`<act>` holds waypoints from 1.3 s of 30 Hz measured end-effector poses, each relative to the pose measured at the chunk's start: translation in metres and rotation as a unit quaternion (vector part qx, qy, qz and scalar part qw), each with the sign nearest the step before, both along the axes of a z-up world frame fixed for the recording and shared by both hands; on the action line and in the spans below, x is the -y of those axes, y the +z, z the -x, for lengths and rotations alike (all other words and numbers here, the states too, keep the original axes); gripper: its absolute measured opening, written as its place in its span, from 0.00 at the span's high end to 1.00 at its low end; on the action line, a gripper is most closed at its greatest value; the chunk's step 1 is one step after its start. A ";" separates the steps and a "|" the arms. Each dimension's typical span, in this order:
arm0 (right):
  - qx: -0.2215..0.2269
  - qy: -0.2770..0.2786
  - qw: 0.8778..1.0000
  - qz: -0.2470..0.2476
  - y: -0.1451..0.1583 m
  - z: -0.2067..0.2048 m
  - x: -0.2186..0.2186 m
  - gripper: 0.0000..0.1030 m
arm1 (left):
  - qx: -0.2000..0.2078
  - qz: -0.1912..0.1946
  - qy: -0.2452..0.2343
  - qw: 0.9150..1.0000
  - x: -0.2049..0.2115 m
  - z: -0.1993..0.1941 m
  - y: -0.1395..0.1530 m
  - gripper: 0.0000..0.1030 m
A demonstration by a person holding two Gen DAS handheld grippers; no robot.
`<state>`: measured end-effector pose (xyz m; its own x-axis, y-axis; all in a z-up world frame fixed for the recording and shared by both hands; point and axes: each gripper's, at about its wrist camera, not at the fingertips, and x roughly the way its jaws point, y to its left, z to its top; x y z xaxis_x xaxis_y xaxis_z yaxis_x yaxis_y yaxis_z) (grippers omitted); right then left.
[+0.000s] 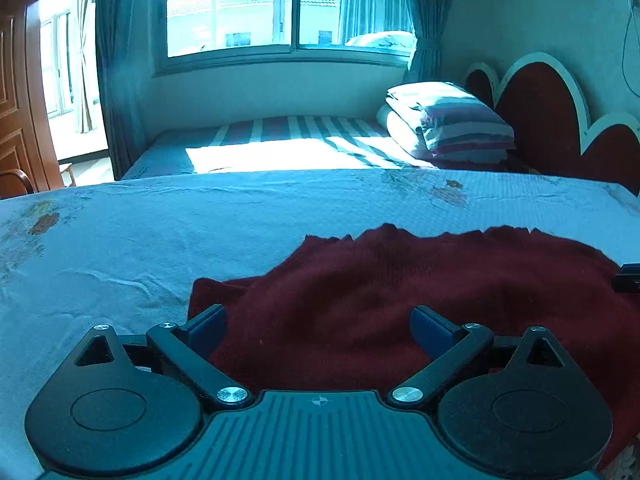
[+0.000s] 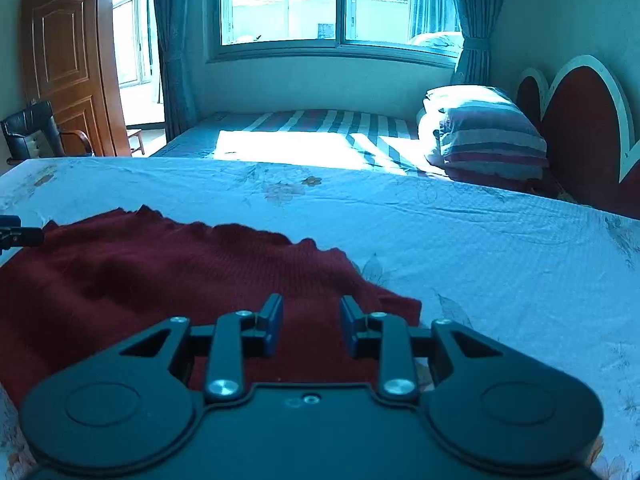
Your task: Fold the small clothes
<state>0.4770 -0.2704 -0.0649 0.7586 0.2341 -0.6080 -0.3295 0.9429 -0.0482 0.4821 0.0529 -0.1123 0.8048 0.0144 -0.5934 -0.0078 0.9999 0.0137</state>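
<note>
Fingers [image 1: 208, 326] apart above maroon sweater [image 1: 400, 280].

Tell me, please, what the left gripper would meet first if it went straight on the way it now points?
Most likely the dark red knitted garment lying on the pale floral sheet. The left gripper is open, angled downward over the garment's near part, with nothing between its fingers. Exact depth is unclear.

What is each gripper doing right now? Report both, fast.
Left gripper: open wide over the dark red sweater, gripping nothing.
Right gripper: partly open above the sweater's near edge, nothing visibly pinched.
</note>
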 end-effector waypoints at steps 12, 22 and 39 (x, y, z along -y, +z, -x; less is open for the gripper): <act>-0.048 -0.035 0.998 0.004 -0.022 -0.005 -0.001 0.67 | -0.035 -0.006 0.025 0.999 0.001 0.001 -0.008 0.04; -0.035 -0.019 0.999 0.022 -0.030 0.019 0.001 0.51 | -0.041 0.021 0.000 0.999 -0.003 0.017 -0.017 0.00; -0.019 0.005 0.999 0.030 -0.011 0.061 -0.014 0.39 | -0.048 -0.027 -0.004 0.998 -0.004 0.072 -0.024 0.00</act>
